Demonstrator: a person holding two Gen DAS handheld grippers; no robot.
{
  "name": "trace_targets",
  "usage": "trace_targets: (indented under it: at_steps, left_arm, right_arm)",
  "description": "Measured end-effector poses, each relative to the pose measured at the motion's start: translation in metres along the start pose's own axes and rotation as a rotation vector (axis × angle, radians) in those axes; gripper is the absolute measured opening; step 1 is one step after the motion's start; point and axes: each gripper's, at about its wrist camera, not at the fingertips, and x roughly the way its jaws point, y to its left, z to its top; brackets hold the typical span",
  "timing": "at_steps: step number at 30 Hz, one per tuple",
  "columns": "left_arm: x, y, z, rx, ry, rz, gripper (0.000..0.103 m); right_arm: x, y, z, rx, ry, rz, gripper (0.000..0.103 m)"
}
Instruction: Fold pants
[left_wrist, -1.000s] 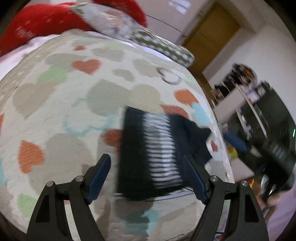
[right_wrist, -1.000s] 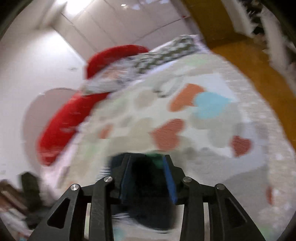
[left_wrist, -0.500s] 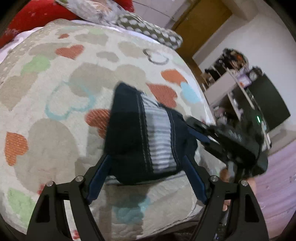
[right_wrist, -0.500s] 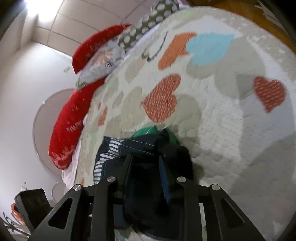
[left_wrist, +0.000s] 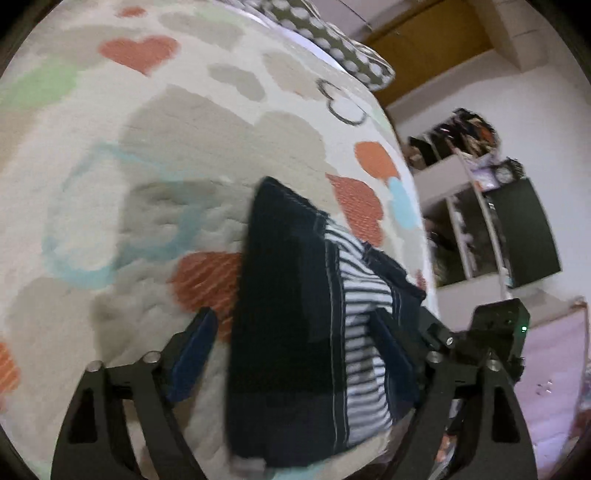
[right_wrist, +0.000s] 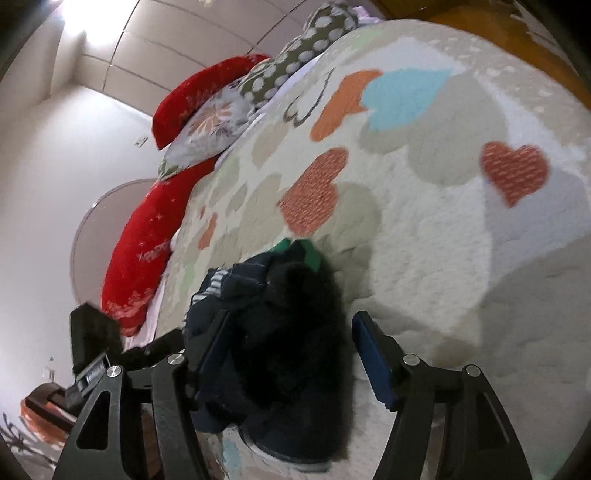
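Note:
The folded dark navy pants (left_wrist: 288, 325), with a white striped band showing, lie on the heart-patterned bedspread (left_wrist: 166, 166) near its edge. My left gripper (left_wrist: 291, 354) is open, its fingers on either side of the bundle. The right gripper body (left_wrist: 495, 332) shows at the bundle's right end. In the right wrist view the pants (right_wrist: 291, 332) look like a dark fuzzy bundle with a green bit at the top. My right gripper (right_wrist: 291, 350) is open around that end. The left gripper (right_wrist: 92, 347) shows at lower left.
Red pillows (right_wrist: 147, 240), a floral pillow (right_wrist: 207, 133) and a polka-dot pillow (right_wrist: 306, 48) lie at the head of the bed. Shelves and a dark cabinet (left_wrist: 517, 229) stand beyond the bed's right edge. A wooden door (left_wrist: 424, 44) is behind.
The right gripper has opened and let go of the pants end. The left gripper has moved closer to the bundle, still open. The pants now rest on the bed.

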Motion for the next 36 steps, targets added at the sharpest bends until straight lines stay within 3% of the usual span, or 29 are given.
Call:
trace_targets:
  at_steps: [1, 3, 4, 5, 6, 8, 15, 18, 21, 23, 25, 27, 30, 32, 34, 36]
  left_arm:
    - [0.006, 0.000, 0.001, -0.003, -0.004, -0.020, 0.096]
    - [0.010, -0.007, 0.000, 0.009, -0.014, -0.011, 0.096]
    - [0.010, -0.010, -0.001, 0.018, -0.010, -0.023, 0.072]
    - [0.011, -0.013, -0.003, 0.019, 0.011, -0.047, 0.039]
    - [0.010, -0.016, -0.005, 0.019, 0.026, -0.047, 0.037]
    - [0.005, -0.024, -0.005, 0.050, 0.002, -0.025, 0.033]
    - [-0.011, -0.041, 0.037, 0.087, -0.074, 0.038, 0.033]
    - [-0.006, -0.043, 0.069, 0.111, -0.103, 0.109, 0.034]
    - [0.006, -0.031, 0.090, 0.075, -0.124, 0.216, 0.043]
    - [0.011, -0.016, 0.092, 0.039, -0.095, 0.263, 0.043]
    - [0.003, -0.005, 0.084, -0.009, -0.083, 0.191, 0.043]
    - [-0.010, -0.005, 0.070, -0.008, -0.107, 0.177, 0.043]
    - [-0.023, -0.014, 0.052, 0.030, -0.155, 0.177, 0.045]
    - [-0.019, -0.013, 0.044, 0.012, -0.144, 0.166, 0.060]
    - [-0.004, -0.003, 0.039, -0.035, -0.115, 0.180, 0.067]
    - [0.007, 0.005, 0.036, -0.063, -0.088, 0.194, 0.067]
  right_arm:
    - [0.005, 0.002, 0.000, -0.009, 0.008, 0.016, 0.073]
    - [0.013, 0.003, 0.001, -0.011, 0.017, 0.036, 0.071]
    - [0.016, 0.004, 0.001, -0.014, 0.023, 0.044, 0.068]
    - [0.019, 0.004, 0.001, -0.016, 0.033, 0.048, 0.054]
    - [0.021, 0.004, 0.002, -0.008, 0.044, 0.042, 0.044]
    - [0.019, 0.004, 0.001, -0.004, 0.045, 0.053, 0.035]
    - [0.020, 0.034, 0.025, -0.077, 0.013, 0.055, 0.033]
    - [0.032, 0.052, 0.049, -0.127, -0.009, 0.031, 0.033]
    - [0.052, 0.060, 0.069, -0.162, -0.014, -0.010, 0.037]
    - [0.074, 0.056, 0.079, -0.173, -0.010, -0.097, 0.044]
    - [0.085, 0.048, 0.081, -0.180, 0.006, -0.211, 0.052]
    - [0.071, 0.043, 0.079, -0.160, -0.029, -0.193, 0.057]
    - [0.038, 0.055, 0.072, -0.228, -0.125, -0.213, 0.057]
    - [0.023, 0.065, 0.069, -0.254, -0.150, -0.156, 0.056]
    - [0.023, 0.071, 0.064, -0.245, -0.122, -0.095, 0.045]
    - [0.041, 0.067, 0.061, -0.228, -0.050, -0.095, 0.042]
